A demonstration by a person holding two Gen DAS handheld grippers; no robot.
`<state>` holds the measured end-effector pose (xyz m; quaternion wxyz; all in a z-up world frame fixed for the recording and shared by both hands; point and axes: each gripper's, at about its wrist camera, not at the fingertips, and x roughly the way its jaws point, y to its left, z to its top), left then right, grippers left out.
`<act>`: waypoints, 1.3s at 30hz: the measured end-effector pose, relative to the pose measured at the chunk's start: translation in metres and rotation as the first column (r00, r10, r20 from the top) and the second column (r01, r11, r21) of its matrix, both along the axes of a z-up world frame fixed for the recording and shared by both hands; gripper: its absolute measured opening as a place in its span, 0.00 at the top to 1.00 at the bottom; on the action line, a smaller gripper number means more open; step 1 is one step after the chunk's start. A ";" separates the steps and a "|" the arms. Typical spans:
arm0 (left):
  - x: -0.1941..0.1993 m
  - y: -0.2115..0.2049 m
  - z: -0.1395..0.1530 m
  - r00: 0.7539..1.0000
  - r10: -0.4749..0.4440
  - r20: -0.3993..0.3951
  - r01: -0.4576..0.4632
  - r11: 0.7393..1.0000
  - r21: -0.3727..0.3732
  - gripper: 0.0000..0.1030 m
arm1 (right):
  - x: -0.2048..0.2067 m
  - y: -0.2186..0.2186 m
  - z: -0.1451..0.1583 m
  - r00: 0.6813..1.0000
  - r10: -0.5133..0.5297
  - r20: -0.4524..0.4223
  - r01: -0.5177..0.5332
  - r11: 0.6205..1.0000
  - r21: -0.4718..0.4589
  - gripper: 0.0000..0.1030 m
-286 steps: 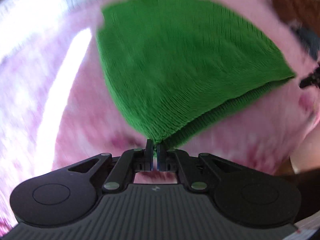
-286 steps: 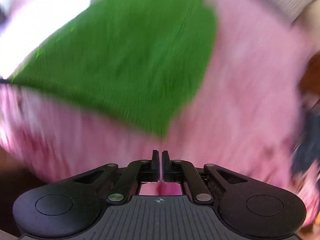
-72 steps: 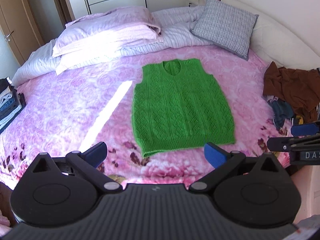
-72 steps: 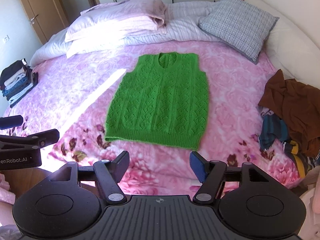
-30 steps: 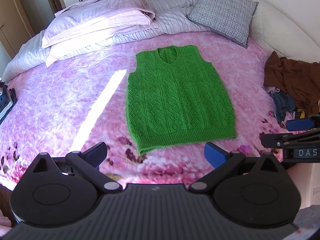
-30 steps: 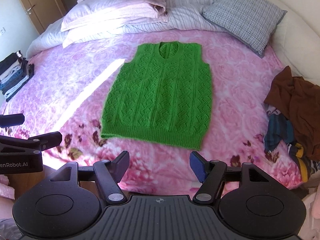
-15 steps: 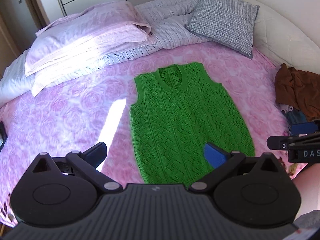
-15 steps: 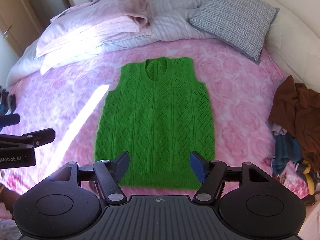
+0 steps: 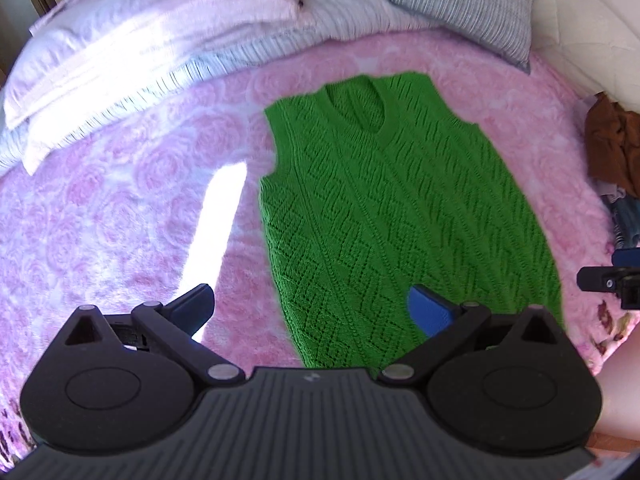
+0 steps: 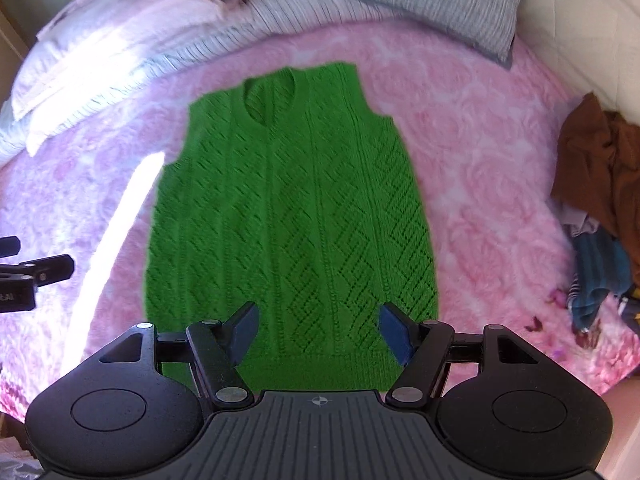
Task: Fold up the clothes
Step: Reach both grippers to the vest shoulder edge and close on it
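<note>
Lying flat and spread out on the pink rose-patterned bedspread (image 9: 120,208) of the bed is a green knitted vest (image 9: 384,208), sleeveless, with its neckline toward the pillows and its ribbed hem toward the cameras. An openwork diamond pattern is seen across its front.

Above the hem end of the vest, the left tool (image 9: 310,310) is held with its blue pads far apart; nothing is gripped. One pad is seen over the bedspread just beside the vest's edge, the other over the vest's lower corner area. Whether either pad touches the fabric cannot be told. The right tool (image 10: 318,332) is likewise spread wide and holds nothing, both pads being seen over the lower part of the vest (image 10: 292,208), just above the hem band.

A bright strip of sunlight (image 9: 216,232) is cast on the bedspread beside the vest, on the left tool's side. Beyond the vest's neckline, pale pink pillows (image 9: 132,44) and a striped sheet (image 9: 344,8) are piled, and a grey checked cushion (image 9: 468,4) is propped against the white padded bed surround (image 9: 580,32). On the far side of the vest from the sunlight, near the surround, a heap of other clothes (image 10: 600,200) is left unfolded, with a brown garment on top and blue and striped pieces beneath.
</note>
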<state>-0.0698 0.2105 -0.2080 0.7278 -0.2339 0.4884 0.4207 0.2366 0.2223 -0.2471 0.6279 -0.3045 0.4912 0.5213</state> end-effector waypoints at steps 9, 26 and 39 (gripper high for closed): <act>0.002 0.081 -0.102 0.998 0.026 0.058 -0.024 0.999 -0.038 0.07 | 0.049 0.063 -0.110 0.987 0.158 0.037 -0.155 0.986 -0.057 0.38; 0.100 0.301 -0.168 0.947 -0.300 0.114 0.272 0.939 0.210 0.27 | 0.150 0.314 -0.150 0.837 0.492 0.240 -0.545 0.791 0.279 0.39; 0.110 0.350 -0.221 0.942 -0.309 0.131 0.305 0.951 0.045 0.83 | 0.161 0.380 -0.192 0.857 0.504 0.110 -0.516 0.834 0.197 0.89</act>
